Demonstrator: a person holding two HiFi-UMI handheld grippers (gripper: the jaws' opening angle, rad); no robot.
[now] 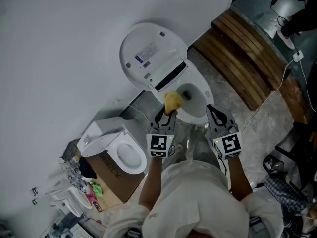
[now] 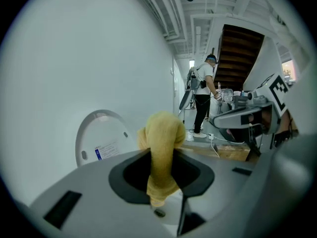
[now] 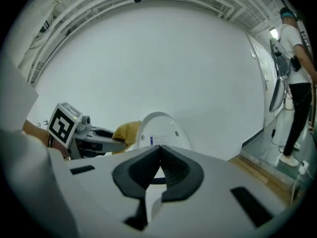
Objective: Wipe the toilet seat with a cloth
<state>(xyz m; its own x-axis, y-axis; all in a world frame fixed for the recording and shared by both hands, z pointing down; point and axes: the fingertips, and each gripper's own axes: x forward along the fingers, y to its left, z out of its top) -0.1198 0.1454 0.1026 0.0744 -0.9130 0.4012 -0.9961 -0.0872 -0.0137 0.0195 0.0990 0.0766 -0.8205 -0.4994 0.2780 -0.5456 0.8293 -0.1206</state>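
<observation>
Head view, biggest first: looking steeply down on toilet (image 1: 197,114) backed against white wall (image 1: 59,43), with lid (image 1: 151,56) tipped up and back, leaving the bowl's ring open for wiping. Can't tell whether that ring is the seat or bare rim. Wooden planks (image 1: 242,53) to the right and second toilet (image 1: 124,155) parked on cardboard box (image 1: 106,175) to the left, both well clear of the work. Left gripper (image 1: 166,114) reaching to back-left of bowl near the hinge, clamped on yellow cloth (image 1: 173,101). Confirmed in left gripper view: bunched cloth pinched between jaws, wad poking out past the tips, presumably to put fabric rather than plastic on the porcelain. Cloth overlapping rim edge in head view; actual contact not confirmable. Right gripper (image 1: 214,114) hovering by bowl's front-right, apart from it, jaws pressed together on nothing per right gripper view. Probably parked out of the way, one tool being enough for a wipe. Reads as cloth lined up at the hinge end; no way to judge how much is wiped.
</observation>
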